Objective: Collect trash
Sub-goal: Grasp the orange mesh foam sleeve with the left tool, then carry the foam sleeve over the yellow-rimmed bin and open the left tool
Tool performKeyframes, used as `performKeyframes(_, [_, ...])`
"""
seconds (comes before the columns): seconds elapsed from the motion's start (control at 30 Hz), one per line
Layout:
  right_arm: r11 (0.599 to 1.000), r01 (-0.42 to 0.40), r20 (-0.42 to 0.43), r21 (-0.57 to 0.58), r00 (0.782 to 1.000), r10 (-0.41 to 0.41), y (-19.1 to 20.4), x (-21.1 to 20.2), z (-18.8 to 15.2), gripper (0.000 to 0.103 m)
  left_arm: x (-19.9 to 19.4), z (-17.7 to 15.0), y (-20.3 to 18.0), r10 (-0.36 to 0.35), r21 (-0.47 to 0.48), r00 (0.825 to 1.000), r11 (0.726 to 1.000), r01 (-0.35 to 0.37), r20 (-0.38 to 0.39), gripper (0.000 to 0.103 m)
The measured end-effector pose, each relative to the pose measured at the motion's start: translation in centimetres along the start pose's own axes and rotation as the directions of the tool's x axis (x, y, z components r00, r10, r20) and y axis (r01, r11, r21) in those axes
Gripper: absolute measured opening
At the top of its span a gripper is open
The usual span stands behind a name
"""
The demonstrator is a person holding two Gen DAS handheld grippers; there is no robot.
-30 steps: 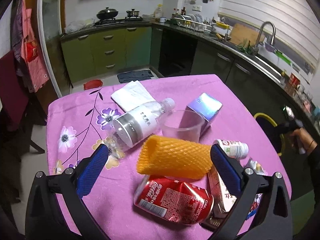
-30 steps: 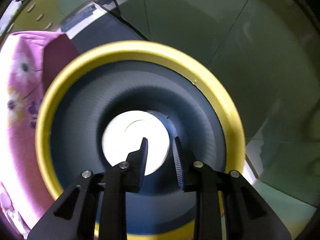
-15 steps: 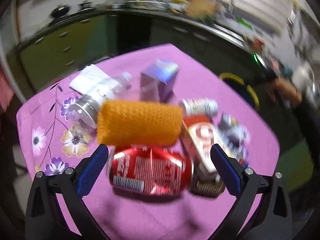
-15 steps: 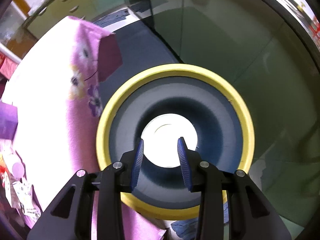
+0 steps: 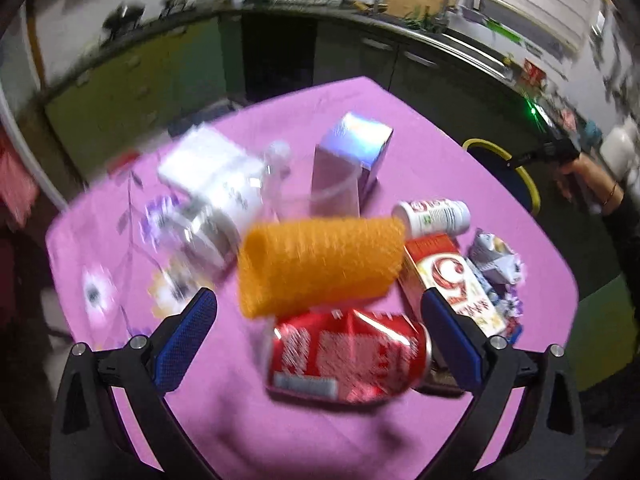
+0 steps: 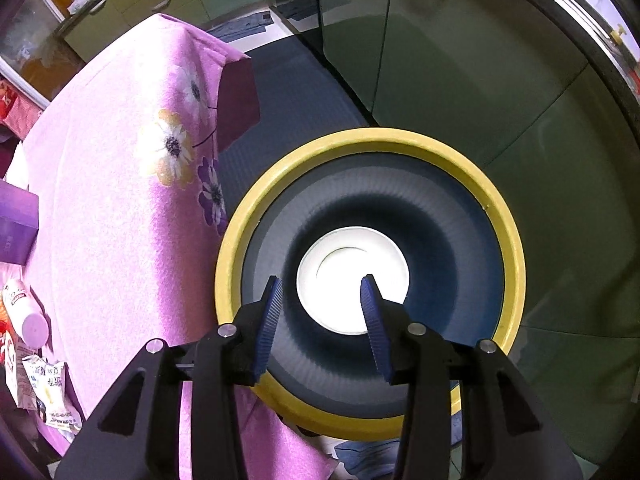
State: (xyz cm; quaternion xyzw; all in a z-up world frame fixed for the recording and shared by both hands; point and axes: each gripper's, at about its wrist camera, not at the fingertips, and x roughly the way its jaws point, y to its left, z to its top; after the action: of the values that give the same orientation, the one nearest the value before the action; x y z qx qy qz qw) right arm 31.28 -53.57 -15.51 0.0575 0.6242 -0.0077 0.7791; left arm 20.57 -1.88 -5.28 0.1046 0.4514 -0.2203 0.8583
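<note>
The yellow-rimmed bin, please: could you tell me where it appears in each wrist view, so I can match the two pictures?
Left wrist view: the yellow-rimmed bin peeks out at upper right, beyond the table's far right edge, partly hidden.
Right wrist view: the bin fills the centre, seen from above, with a white disc inside.
Shared landmark: the purple box on the pink flowered tablecloth.

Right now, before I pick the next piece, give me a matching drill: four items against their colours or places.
Items:
1. foam net sleeve
2. crushed cola can
3. trash bin rim
4. white plate

Matches:
A. red
B. yellow
C. at the bin's bottom
D. orange

Pairs: 1-D, 2-A, 3-B, 4-C
</note>
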Motion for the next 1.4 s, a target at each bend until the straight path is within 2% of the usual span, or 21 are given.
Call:
performKeyframes(0.1, [1.0, -0.002, -0.005, 0.0, 1.0, 0.002, 0.0, 0.2, -0.3, 0.041, 0.3, 1.0, -0.6, 0.036, 0.091, 0.999, 0.995, -0.037, 0.016, 0.097])
performKeyframes(0.2, [1.0, -0.009, -0.008, 0.002, 1.0, 0.009, -0.1, 0.6, -0.3, 0.041, 1.2, 1.7, -0.6, 0.01, 0.106, 1.0, 0.994, -0.01, -0.001, 0.096])
performKeyframes(0.23, [1.0, -0.012, -0.009, 0.003, 1.0, 0.012, -0.1, 0.7, -0.3, 0.041, 1.4, 1.9, -0.4, 0.005, 0.097, 1.0, 0.995, -0.004, -0.007, 0.091])
performKeyframes(0.3, [1.0, -0.018, -0.011, 0.002, 1.0, 0.018, -0.1, 0.9, -0.5, 0.041, 2.0, 2.1, 0.0, -0.005, 0.074, 1.0, 0.997, 0.008, -0.029, 0.067])
performKeyframes(0.33, [1.0, -0.02, -0.011, 0.002, 1.0, 0.02, -0.2, 0.9, -0.5, 0.041, 2.2, 2.1, 0.2, -0.005, 0.062, 0.999, 0.998, 0.007, -0.036, 0.065])
performKeyframes(0.4, [1.0, -0.024, -0.009, 0.002, 1.0, 0.024, -0.2, 1.0, -0.6, 0.041, 2.3, 2.2, 0.8, -0.011, 0.037, 0.999, 0.999, 0.012, -0.04, 0.052])
performKeyframes(0.53, [0.999, -0.034, -0.002, 0.003, 0.999, 0.034, -0.3, 1.0, -0.9, 0.041, 2.0, 1.9, 1.2, -0.05, 0.0, 0.998, 0.999, 0.05, -0.04, 0.032])
performKeyframes(0.57, [0.999, -0.036, -0.001, 0.001, 0.999, 0.036, -0.3, 0.9, -1.0, 0.041, 1.7, 1.8, 1.2, -0.061, -0.002, 0.997, 0.998, 0.061, -0.036, 0.022])
performKeyframes(0.67, [0.999, -0.043, 0.001, -0.002, 0.999, 0.043, -0.2, 0.9, -1.2, 0.041, 0.9, 1.4, 0.4, -0.095, 0.005, 0.995, 0.995, 0.095, -0.013, 0.013])
performKeyframes(0.83, [0.999, -0.046, 0.0, -0.007, 0.999, 0.046, -0.2, 0.7, -1.6, 0.041, -1.3, 1.0, -1.0, -0.129, 0.042, 0.99, 0.991, 0.127, 0.061, 0.012])
performKeyframes(1.07, [0.999, -0.042, 0.014, -0.008, 0.999, 0.042, -0.5, 0.1, -2.0, 0.041, -4.3, 1.3, -3.3, -0.141, 0.085, 0.984, 0.988, 0.132, 0.105, 0.011])
performKeyframes(1.27, [0.999, -0.048, 0.05, 0.007, 0.998, 0.047, -1.4, -1.2, -2.7, 0.041, -7.2, 3.4, -6.4, -0.139, 0.158, 0.976, 0.981, 0.112, 0.168, 0.011])
performKeyframes(1.4, [0.998, -0.053, 0.074, 0.022, 0.996, 0.051, -2.7, -2.3, -3.5, 0.041, -7.4, 5.8, -8.5, -0.157, 0.2, 0.972, 0.972, 0.121, 0.173, 0.012])
